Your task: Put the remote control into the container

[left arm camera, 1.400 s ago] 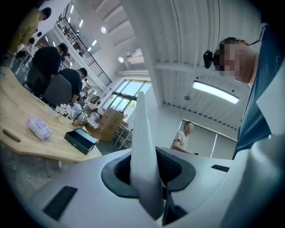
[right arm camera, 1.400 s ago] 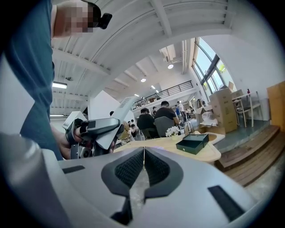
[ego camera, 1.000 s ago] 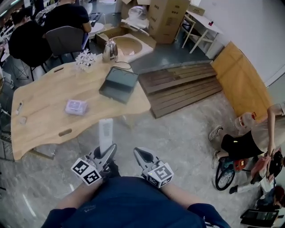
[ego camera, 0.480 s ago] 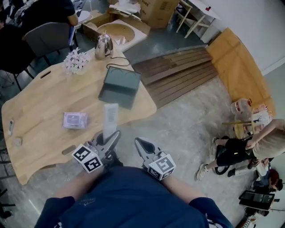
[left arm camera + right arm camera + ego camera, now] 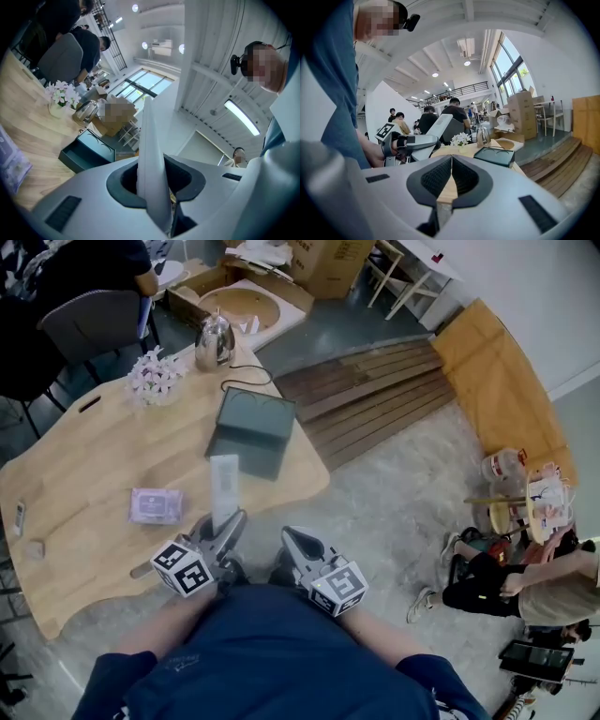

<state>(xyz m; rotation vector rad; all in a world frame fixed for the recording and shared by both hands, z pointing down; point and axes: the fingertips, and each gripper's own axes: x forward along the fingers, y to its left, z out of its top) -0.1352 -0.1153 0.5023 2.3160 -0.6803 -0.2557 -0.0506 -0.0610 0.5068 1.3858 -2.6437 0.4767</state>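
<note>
Head view, worktop [image 5: 84, 456]: pale smooth wood with rounded edges.
Head view, remote control [image 5: 224, 486]: slim white plastic bar. Its near end is clamped in the left gripper [image 5: 225, 524], and it points to 12 o'clock over the worktop.
Head view, container [image 5: 251, 432]: dark rectangular open box at 1 o'clock from the remote control, which is not in it.
Head view, packet [image 5: 155, 505]: flat, soft and lilac, at 9 o'clock of the remote control.
Left gripper view, grip: dark pads press both faces of the remote control [image 5: 152, 178], seen edge-on.
Left gripper view, container [image 5: 86, 152]: matte and low-walled, at 9 o'clock on the wood.
Right gripper view, right gripper [image 5: 450, 185]: textured pads closed together with nothing between them.
Right gripper view, container [image 5: 501, 155]: thin-walled, at 2 o'clock.
</note>
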